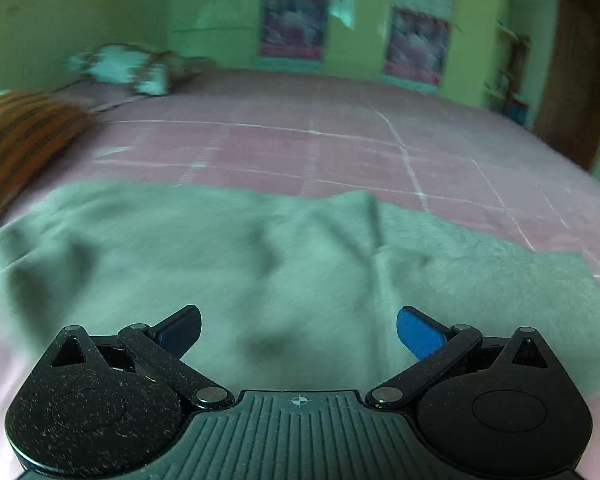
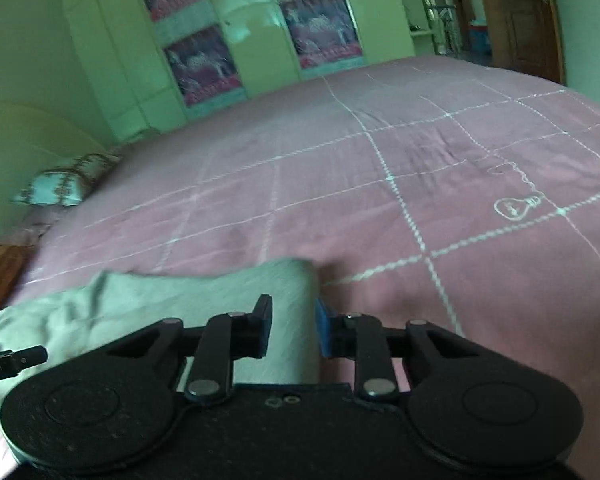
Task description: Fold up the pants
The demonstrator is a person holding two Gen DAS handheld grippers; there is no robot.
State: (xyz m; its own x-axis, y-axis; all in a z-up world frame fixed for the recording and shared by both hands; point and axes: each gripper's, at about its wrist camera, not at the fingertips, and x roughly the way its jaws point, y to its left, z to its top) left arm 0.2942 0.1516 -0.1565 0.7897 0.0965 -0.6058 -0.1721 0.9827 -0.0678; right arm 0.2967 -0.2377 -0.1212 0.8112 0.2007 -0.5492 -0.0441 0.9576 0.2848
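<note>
Right wrist — pants [image 2: 204, 304] seemingly between gripper [image 2: 293, 330]

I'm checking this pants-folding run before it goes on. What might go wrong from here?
1. The right gripper straddles only the pants' edge with a gap between its fingers; closing may catch too little cloth and slip.
2. The left gripper hangs wide open over wrinkled pants; the wrinkles may get folded in.
3. A low pinch may also grab the pink bedsheet.
</note>
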